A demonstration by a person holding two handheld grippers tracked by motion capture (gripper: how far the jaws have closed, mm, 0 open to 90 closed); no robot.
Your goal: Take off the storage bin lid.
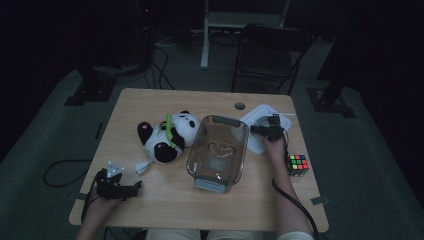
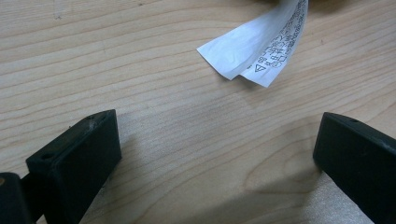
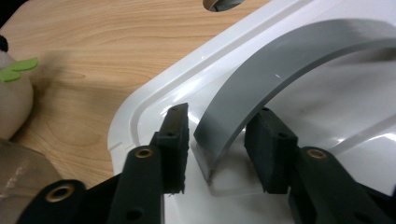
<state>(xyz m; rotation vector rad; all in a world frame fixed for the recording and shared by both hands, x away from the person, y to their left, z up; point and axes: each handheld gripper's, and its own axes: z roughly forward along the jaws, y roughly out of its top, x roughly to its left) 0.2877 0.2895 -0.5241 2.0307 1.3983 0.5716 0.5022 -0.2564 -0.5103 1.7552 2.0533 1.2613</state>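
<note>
The right gripper sits over the white lid at the table's far right, its jaws apart on either side of the lid's grey arched handle, and as far as the close view lets me judge, the pads are not pressing it. Between that lid and the plush panda stands the clear plastic container, with a colour cube near the person's right wrist. The left gripper rests low at the near left corner, jaws wide apart over bare wood, the panda's paper tag just beyond them.
</note>
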